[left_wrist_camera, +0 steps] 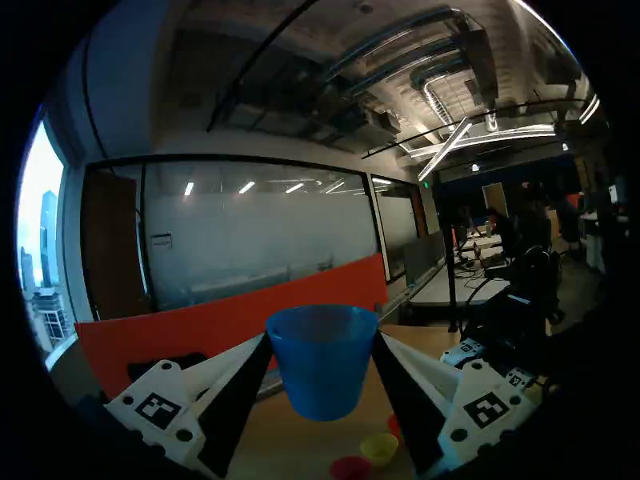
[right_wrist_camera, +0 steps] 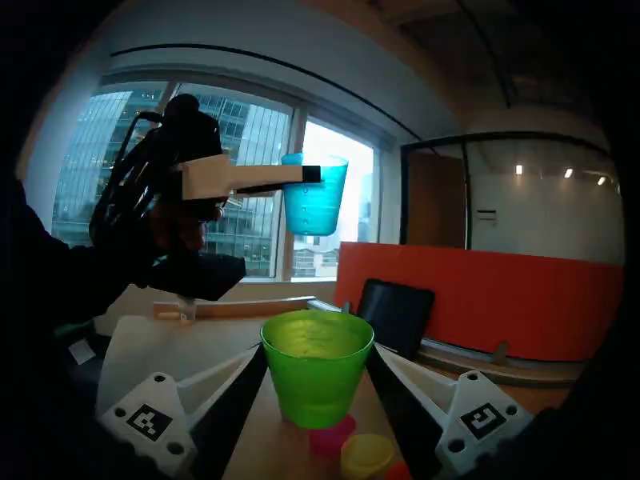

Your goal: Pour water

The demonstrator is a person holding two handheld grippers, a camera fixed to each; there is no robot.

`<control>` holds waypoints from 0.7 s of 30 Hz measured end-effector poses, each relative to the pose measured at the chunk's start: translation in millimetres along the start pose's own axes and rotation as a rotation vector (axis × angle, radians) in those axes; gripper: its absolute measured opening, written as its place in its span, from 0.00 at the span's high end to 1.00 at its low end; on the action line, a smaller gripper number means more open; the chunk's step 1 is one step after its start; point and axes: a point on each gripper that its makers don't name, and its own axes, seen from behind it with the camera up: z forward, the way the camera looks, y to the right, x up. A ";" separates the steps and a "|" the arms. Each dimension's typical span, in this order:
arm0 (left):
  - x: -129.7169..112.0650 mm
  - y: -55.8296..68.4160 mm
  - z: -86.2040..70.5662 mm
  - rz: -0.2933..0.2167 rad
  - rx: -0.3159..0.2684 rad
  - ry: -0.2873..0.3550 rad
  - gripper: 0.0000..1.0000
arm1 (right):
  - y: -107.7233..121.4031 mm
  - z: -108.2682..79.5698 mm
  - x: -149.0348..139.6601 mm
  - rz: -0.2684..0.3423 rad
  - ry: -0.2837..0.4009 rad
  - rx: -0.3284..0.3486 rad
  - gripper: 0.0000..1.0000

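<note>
Right claw (right_wrist_camera: 318, 350): clenched on the green cup (right_wrist_camera: 318, 380), one finger on each side of its wall; the cup stands upright.
Green cup, contents: not discernible; whether its base rests on the counter (right_wrist_camera: 258, 444) or hangs just above it cannot be told.
Small cups: a pink one (right_wrist_camera: 332, 438) and a yellow one (right_wrist_camera: 366, 454) sit on the counter just below and beyond the green cup, near each other.
Black slab (right_wrist_camera: 396, 312): leans behind the green cup, to its right; kind unclear.
Left claw (left_wrist_camera: 322, 340): grasping the blue cup (right_wrist_camera: 314, 198) with both fingers pressed to its sides, carried by a person's hand (right_wrist_camera: 172, 220).
Blue cup, place: upright, raised well above the green cup and slightly to its left, apart from it.
Orange partition (right_wrist_camera: 480, 296): behind the green cup, to the right.
Window (right_wrist_camera: 104, 160): far behind the green cup, to the left, behind the blue cup.
Step in hand (judged): both cups gripped, source cup lifted, pour not yet begun.
Next move (judged): bring the blue cup's rim over the green cup's mouth, then tilt it slowly while the green cup is kept level.
</note>
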 end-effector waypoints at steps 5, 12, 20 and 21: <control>-11.8 -7.2 -1.4 -0.028 0.001 -0.061 0.13 | -0.3 1.4 -1.1 0.001 -0.003 -0.001 0.11; -21.2 -13.6 -6.4 -0.006 0.011 -0.097 0.13 | -0.6 2.5 -2.4 0.001 -0.008 -0.001 0.11; -41.6 -16.3 -12.7 -0.016 0.015 -0.124 0.13 | 2.1 1.5 -5.4 0.006 -0.022 -0.006 0.10; -45.7 -16.8 -13.9 -0.018 0.016 -0.129 0.13 | 3.3 0.9 -6.2 0.007 -0.026 -0.008 0.10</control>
